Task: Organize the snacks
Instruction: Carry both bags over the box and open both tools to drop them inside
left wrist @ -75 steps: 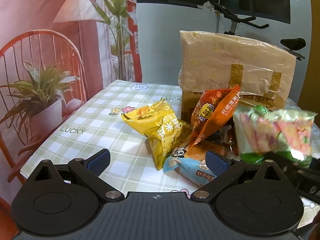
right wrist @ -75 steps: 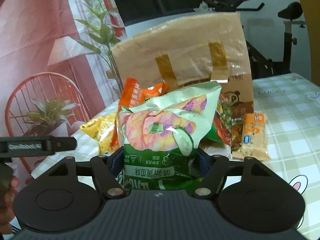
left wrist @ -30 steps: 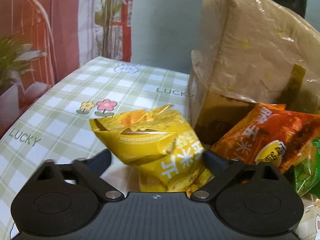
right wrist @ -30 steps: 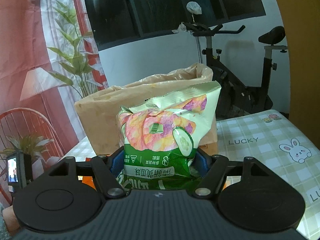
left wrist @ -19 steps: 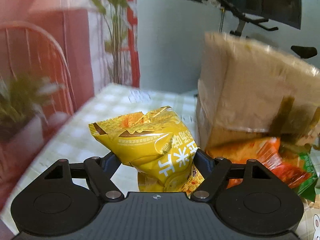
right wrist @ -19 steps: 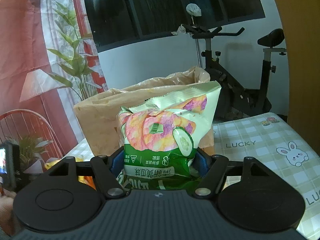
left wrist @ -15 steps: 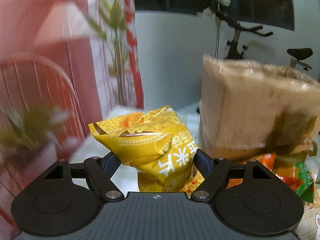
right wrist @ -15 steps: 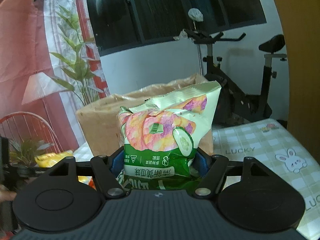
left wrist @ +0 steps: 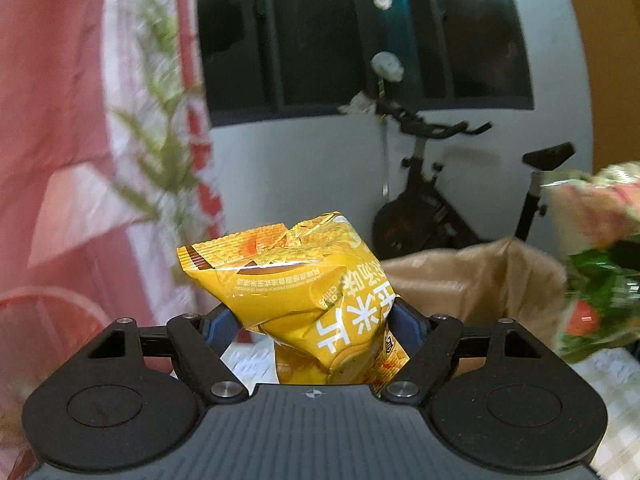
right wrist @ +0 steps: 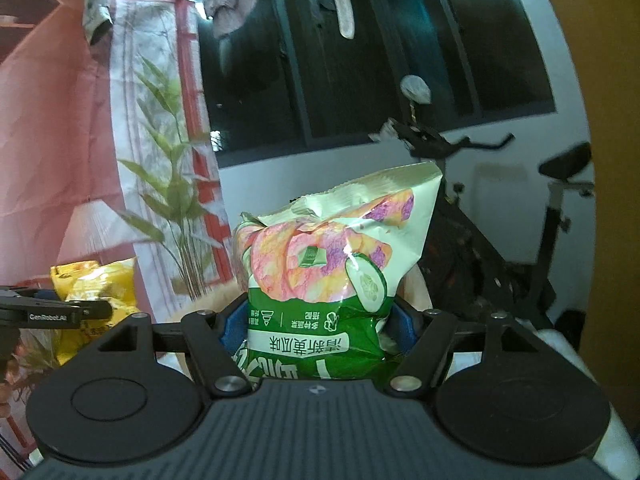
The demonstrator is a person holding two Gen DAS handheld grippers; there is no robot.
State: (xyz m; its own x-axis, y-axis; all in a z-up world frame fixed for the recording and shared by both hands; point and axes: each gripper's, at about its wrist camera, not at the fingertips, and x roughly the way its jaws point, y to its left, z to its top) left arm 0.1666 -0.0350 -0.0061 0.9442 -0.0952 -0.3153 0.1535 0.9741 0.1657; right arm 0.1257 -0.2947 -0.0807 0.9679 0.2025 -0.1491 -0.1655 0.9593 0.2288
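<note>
Left wrist view, nearest first: left hand-held gripper (left wrist: 310,320) clamped on a yellow snack bag (left wrist: 296,292). Blue pads press into the bag's lower half from both sides; the bag is creased at the pinch and its sealed top edge tilts up and to the left. Bag is held in the air, clear of the tabletop (left wrist: 612,384), of which only a checked patch shows at lower right.

Just behind the yellow bag, to the right: open mouth of a brown paper bag (left wrist: 480,276), rim crumpled, standing below the level of the held snack. At the right edge, blurred, the green-and-pink snack bag (left wrist: 596,264) appears, near the paper bag's rim and above it.

Right wrist view, nearest first: right hand-held gripper (right wrist: 316,326) gripping the green-and-pink snack bag (right wrist: 320,280) by its green lower part, pads on either side, bag upright with the printed cucumber slice facing the camera. Text on the pack reads upside down. A pale edge of the paper bag (right wrist: 416,284) shows just behind it.

At far left of this view the yellow bag (right wrist: 96,284) and the dark finger of the left hand-held gripper are visible, at about the same level.

Background: an exercise bike (left wrist: 436,184) against a white wall, a dark window (right wrist: 360,60), a pink curtain printed with plants (right wrist: 80,140).
</note>
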